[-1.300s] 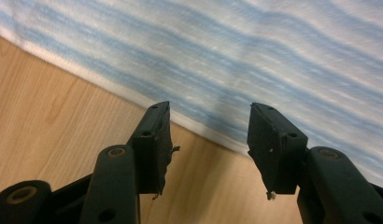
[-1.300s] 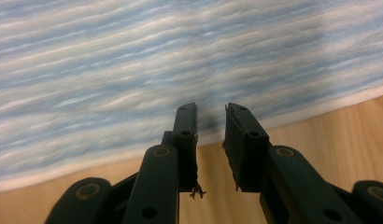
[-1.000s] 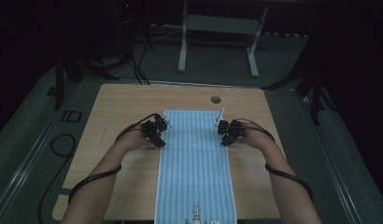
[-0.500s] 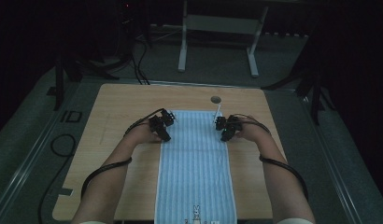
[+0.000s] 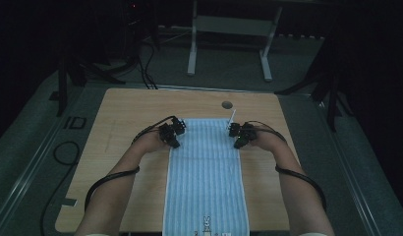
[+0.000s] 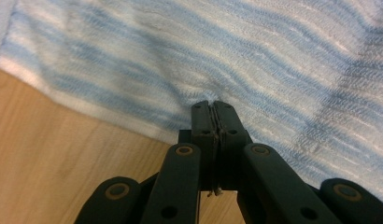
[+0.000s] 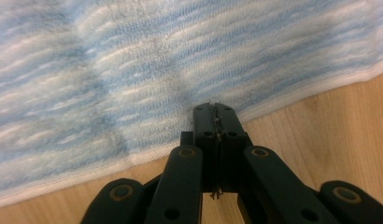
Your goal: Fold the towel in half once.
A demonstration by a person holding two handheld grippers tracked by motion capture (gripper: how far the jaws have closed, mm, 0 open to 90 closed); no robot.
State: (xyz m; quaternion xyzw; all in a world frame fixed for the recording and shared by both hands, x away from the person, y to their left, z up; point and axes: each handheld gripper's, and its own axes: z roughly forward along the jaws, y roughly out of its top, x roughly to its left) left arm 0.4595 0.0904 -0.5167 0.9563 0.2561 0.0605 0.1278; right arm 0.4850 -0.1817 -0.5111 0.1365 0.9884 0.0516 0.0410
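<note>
Both grippers moved forward along the towel since the earlier frames, from about its upper third to near its far edge; towel itself unchanged in place. Blue-and-white striped towel [image 5: 205,177] lies flat and lengthwise down the middle of the surface [image 5: 126,113], near end hanging at the person's edge, small rabbit print [image 5: 206,225] at that end. A faint crease line runs across it just below the grippers.

Left gripper [image 5: 171,133] sits on the towel's left long edge near the far corner. In the left gripper view, left gripper [image 6: 212,108] has jaws pressed together, a small pucker of towel [image 6: 255,60] cloth pinched at the tips, white hem and bare wood just beside.

Right gripper [image 5: 239,134] sits on the right long edge, opposite the left. In the right gripper view, right gripper [image 7: 213,109] has jaws closed too, tips at the towel [image 7: 133,74] hem; whether cloth is actually caught, cannot tell.

Small white tag or stick [image 5: 232,117] stands at the far right corner. Round dark hole [image 5: 227,104] in the surface just beyond. Cables trail back along both forearms.
</note>
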